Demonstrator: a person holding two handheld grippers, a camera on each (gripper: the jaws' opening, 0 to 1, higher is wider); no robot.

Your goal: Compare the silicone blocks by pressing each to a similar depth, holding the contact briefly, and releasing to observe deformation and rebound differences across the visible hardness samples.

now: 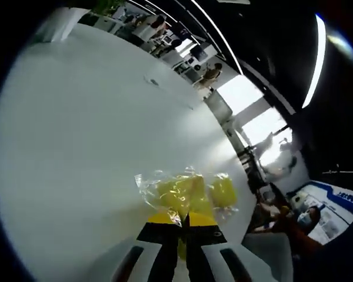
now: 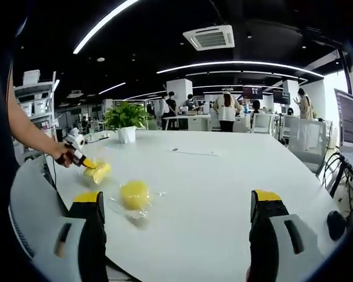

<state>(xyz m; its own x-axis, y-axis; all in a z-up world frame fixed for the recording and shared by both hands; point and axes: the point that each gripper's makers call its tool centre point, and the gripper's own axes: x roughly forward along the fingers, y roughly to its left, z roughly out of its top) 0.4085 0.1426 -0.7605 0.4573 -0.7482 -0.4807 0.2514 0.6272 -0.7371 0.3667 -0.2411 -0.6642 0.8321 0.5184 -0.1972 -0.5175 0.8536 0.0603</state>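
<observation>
- Your left gripper point(image 1: 185, 226) was clenched on the plastic bag point(image 1: 165, 188) around a yellow silicone block point(image 1: 179, 197), directly ahead of its tips on the white desk point(image 1: 76, 147).
- Your right gripper point(image 2: 179, 214) was released, jaws wide; the round yellow block point(image 2: 135, 194) lay ahead, nearer its left jaw.
- Neither block showed a clear long axis.

Bright ceiling strip lights point(image 2: 235, 63); window point(image 1: 256, 111) glare blown out; white table point(image 1: 76, 147) washed; fisheye edges warped, soft.
</observation>
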